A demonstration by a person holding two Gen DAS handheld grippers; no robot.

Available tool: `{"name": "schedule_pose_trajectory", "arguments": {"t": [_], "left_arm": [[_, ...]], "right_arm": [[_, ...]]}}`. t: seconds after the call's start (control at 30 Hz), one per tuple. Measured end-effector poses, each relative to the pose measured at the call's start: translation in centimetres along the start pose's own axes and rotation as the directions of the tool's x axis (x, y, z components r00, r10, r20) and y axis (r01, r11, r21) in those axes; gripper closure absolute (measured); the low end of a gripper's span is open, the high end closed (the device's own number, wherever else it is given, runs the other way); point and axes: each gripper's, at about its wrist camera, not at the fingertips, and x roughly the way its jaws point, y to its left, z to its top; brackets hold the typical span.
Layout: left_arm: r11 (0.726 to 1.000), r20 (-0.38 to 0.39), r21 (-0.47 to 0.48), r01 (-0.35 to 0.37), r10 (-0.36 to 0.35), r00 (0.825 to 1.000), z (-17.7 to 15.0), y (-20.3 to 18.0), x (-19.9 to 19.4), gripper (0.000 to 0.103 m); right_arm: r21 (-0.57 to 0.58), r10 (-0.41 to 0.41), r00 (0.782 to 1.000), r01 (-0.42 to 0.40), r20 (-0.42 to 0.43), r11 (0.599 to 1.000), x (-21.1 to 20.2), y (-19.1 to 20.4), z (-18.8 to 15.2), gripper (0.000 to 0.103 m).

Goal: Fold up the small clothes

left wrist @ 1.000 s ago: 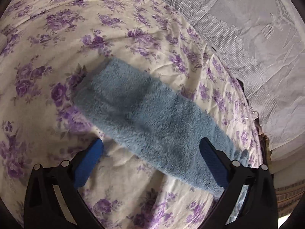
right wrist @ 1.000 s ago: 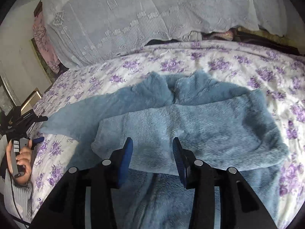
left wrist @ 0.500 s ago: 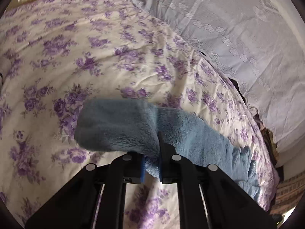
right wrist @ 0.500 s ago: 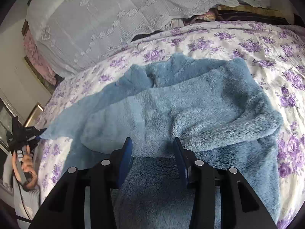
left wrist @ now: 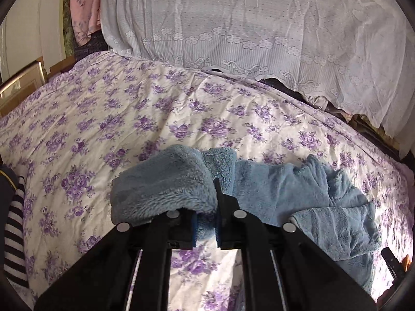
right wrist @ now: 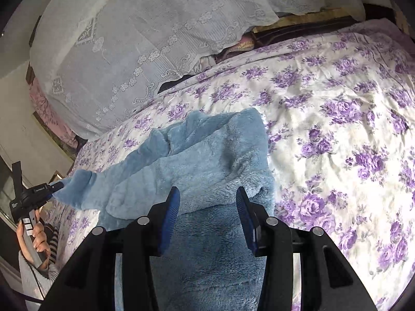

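Observation:
A fluffy blue garment (right wrist: 207,165) lies on the floral bedspread. My left gripper (left wrist: 205,223) is shut on the end of its sleeve (left wrist: 166,184) and holds it lifted off the bed; the rest of the garment (left wrist: 324,202) trails to the right. In the right wrist view the left gripper (right wrist: 52,186) shows at the far left with the sleeve stretched from it. My right gripper (right wrist: 207,207) is open and empty, its blue pads (right wrist: 172,207) just above the garment's body.
The purple-flowered bedspread (left wrist: 129,119) covers the bed. A white lace cover (left wrist: 259,26) drapes a pile behind the bed. A striped sleeve (left wrist: 13,233) shows at the left edge. A framed picture (left wrist: 23,83) leans at the far left.
My left gripper closed on the sleeve end, lifted it and swung toward the garment's body. My right gripper stayed open over the garment and shifted slightly.

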Motion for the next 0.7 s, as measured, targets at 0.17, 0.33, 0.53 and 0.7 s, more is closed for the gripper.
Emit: {"name": "schedule_pose_trajectory", "arguments": {"t": [0.17, 0.33, 0.53, 0.7], "left_arm": [[0.999, 0.018, 0.049, -0.021, 0.021, 1.000, 0.5, -4.0, -1.2, 0.094], [0.995, 0.031, 0.097, -0.030, 0.027, 0.999, 0.4, -8.2, -2.1, 0.094], [0.987, 0.044, 0.157, -0.014, 0.007, 0.999, -0.1, -13.7, -2.8, 0.094], [0.977, 0.047, 0.213, 0.021, -0.032, 0.998, -1.2, -18.6, -3.3, 0.094]], "right_arm": [[0.024, 0.049, 0.999, -0.049, 0.005, 0.999, -0.3, -0.4, 0.0, 0.056], [0.060, 0.080, 0.997, -0.081, 0.006, 0.995, -0.5, -0.8, 0.1, 0.054], [0.128, 0.095, 0.995, -0.098, 0.033, 0.987, -1.3, -2.3, 0.6, 0.053], [0.199, 0.092, 0.994, -0.101, 0.051, 0.975, -1.5, -4.1, 1.0, 0.052]]}}
